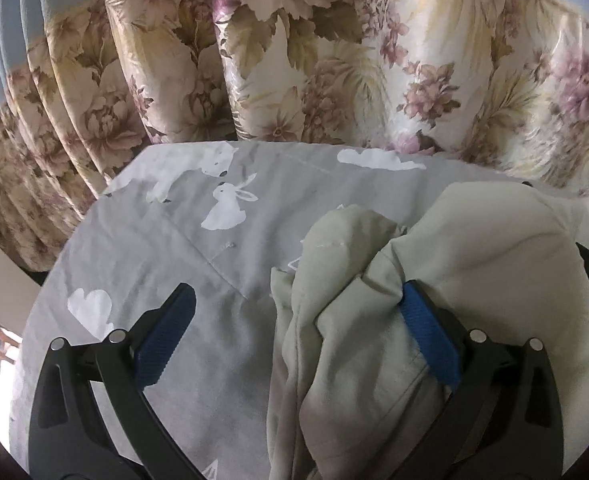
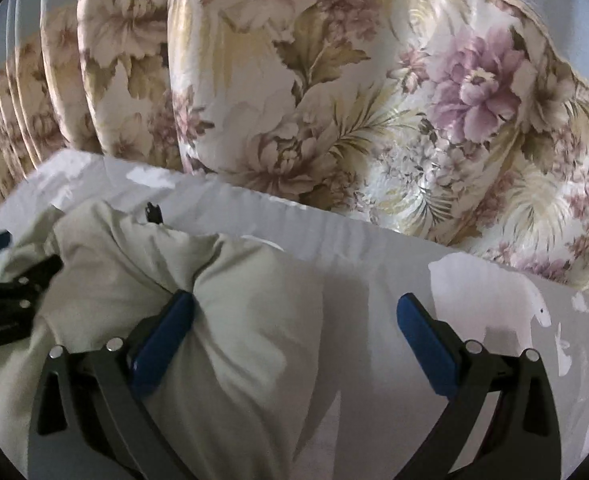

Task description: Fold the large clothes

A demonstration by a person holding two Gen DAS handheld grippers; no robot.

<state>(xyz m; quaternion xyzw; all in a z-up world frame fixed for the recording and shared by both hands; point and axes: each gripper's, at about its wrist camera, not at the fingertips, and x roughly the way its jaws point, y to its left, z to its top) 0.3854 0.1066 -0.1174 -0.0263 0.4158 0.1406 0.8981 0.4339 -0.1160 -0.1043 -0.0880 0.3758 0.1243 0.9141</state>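
Behind everything you have the floral curtain [image 1: 334,60] hanging in deep pleats, and in front of it the grey sheet [image 1: 166,240] printed with white rabbits and clouds, spread over the work surface. On that sheet lies the pale green garment [image 1: 474,248], still bunched in soft lumps rather than laid flat, sitting toward the right in the left wrist view and toward the left in the right wrist view, so it lies between your two tools. Your left gripper [image 1: 298,304] is spread wide and released, its right finger pressed into a crease of the cloth without pinching it. Your right gripper [image 2: 294,312] is likewise spread wide, its left finger nudging the bundle. You look to be at the very start, seeking a hold; next you would need to close each tool on an edge or corner and draw the garment out flat. No containers appear in either view.
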